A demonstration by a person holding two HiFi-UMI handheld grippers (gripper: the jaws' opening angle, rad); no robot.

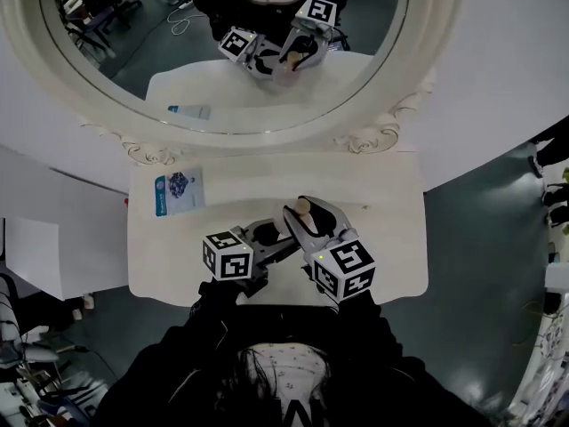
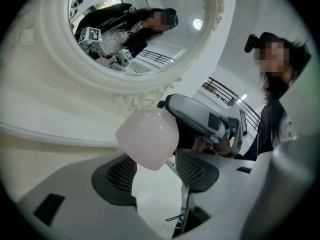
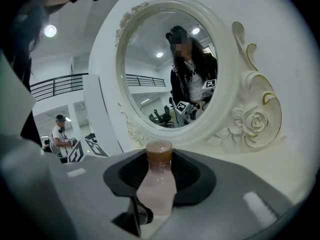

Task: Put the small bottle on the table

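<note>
The right gripper has its jaws closed on the small pale pink bottle with a brown cap, cap towards the far side. The bottle is held over the middle of the white dressing table, near the oval white-framed mirror. The left gripper has its jaws apart, with the bottle's rounded base at their tips; contact cannot be told. A blue and white packet lies far left on the table.
</note>
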